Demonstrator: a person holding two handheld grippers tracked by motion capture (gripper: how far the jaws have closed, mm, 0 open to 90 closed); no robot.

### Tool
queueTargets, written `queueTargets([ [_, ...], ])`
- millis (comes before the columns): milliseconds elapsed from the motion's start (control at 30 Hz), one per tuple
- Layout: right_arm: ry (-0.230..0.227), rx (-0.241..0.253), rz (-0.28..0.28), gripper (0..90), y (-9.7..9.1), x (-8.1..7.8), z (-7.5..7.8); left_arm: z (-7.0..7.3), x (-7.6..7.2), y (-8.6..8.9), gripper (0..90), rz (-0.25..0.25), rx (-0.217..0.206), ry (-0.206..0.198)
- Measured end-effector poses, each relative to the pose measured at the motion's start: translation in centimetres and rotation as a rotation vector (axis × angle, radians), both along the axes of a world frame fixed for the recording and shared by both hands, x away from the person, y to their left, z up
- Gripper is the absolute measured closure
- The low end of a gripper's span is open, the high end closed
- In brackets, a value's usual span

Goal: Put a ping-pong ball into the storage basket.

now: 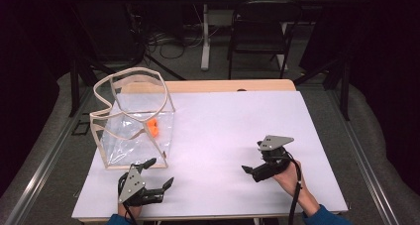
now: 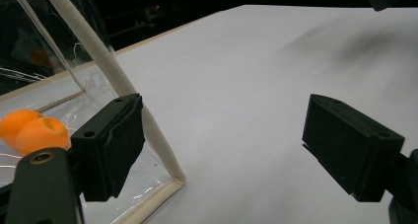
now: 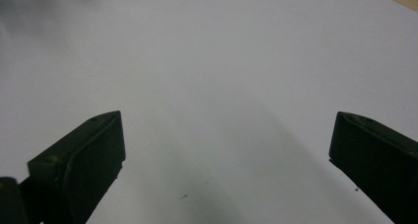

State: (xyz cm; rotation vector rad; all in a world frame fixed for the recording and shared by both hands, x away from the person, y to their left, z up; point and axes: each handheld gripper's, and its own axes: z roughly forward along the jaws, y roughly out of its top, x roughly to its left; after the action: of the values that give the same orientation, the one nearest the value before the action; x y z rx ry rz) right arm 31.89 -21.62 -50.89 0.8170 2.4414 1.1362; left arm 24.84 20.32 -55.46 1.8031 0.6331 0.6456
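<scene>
I have my left gripper point(image 2: 224, 145) spread wide at the near corner of the clear bag point(image 1: 133, 131), set to pinch its cream trim; orange balls point(image 2: 32, 130) sit inside. My right gripper point(image 3: 226, 155), jaws apart, idles over the bare counter point(image 1: 237, 126).

Black claws point(image 1: 157, 174) with grey three-cornered plates, black cables; blue sleeves point(image 1: 324, 217)

**Orange against white**

A clear plastic bag point(image 1: 133, 121) trimmed in cream edging holds an orange object point(image 1: 153, 128). It rests on a white tabletop point(image 1: 223, 136) with a pale wood edge. Both grippers' jaws are black.
</scene>
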Motion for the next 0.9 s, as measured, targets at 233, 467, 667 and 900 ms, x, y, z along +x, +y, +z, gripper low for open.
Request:
queueTargets([
  [233,-0.001,0.009,-0.018,0.2,-0.7,-0.7,-0.9,0.0,0.0,0.0,16.0,0.002,0.002,0.000],
  [467,0.007,0.018,-0.029,0.1,-1.0,-1.4,-2.0,-0.1,0.0,0.0,16.0,0.004,0.005,0.000],
  [667,-0.003,0.033,-0.048,0.1,-1.4,-1.9,-2.6,-0.1,0.0,0.0,16.0,0.003,0.014,0.003],
  [900,-0.004,0.024,-0.044,0.2,-1.5,-2.1,-2.8,-0.2,0.2,-0.1,16.0,0.000,0.020,0.012],
])
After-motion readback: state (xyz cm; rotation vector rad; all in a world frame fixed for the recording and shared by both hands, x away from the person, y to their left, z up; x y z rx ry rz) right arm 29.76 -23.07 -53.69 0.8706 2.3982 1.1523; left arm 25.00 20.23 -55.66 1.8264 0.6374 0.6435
